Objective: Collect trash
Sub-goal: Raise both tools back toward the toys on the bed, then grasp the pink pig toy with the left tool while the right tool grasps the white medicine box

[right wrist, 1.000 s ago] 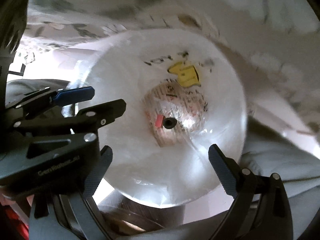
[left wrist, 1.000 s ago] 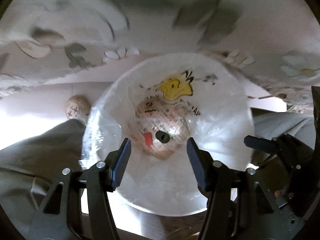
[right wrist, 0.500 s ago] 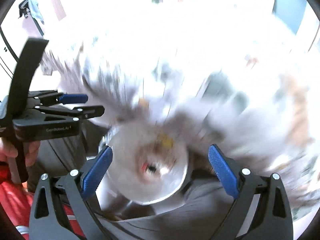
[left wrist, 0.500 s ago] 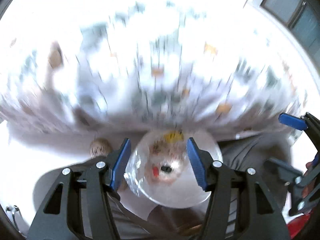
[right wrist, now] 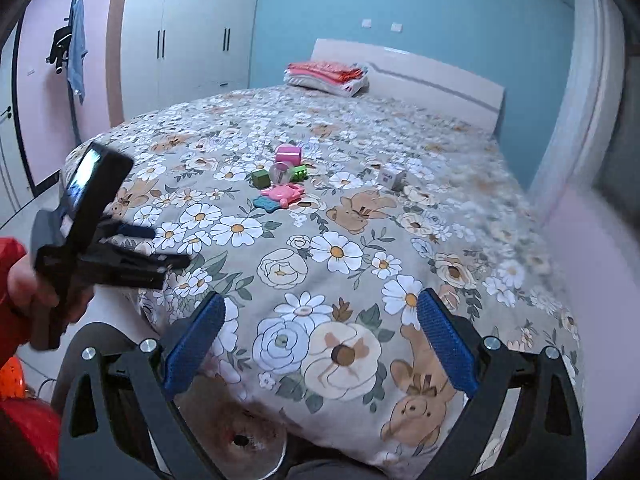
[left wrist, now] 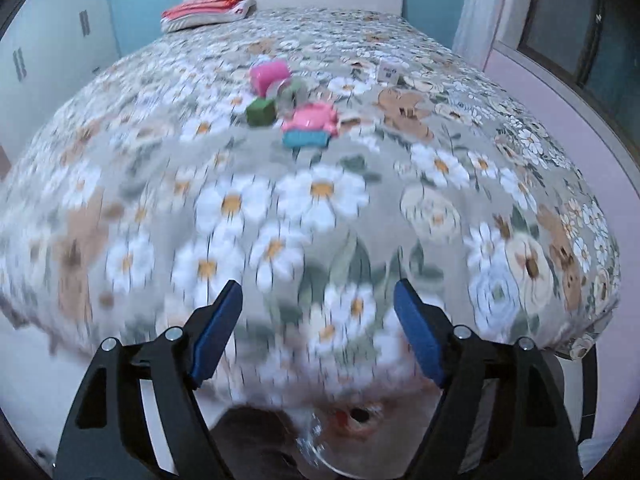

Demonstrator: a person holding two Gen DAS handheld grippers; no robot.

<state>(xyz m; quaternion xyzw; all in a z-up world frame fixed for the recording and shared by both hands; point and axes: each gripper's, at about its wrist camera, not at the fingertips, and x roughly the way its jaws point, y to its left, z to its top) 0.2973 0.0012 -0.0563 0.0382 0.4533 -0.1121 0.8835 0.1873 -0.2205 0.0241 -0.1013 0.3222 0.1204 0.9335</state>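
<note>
A cluster of toys (right wrist: 282,180) lies on the bed (right wrist: 320,280) at frame centre; a small box (right wrist: 390,177) sits right of it, folded bedding (right wrist: 326,76) behind, wardrobe (right wrist: 188,40) upper left.

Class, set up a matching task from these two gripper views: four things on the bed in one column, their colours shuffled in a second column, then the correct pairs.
Things:
1. cup
2. cube
3. small box
4. folded blanket

Colours:
A. white
B. orange-red
C. pink
D. green

Pairs: 1-C, 2-D, 3-A, 4-B
</note>
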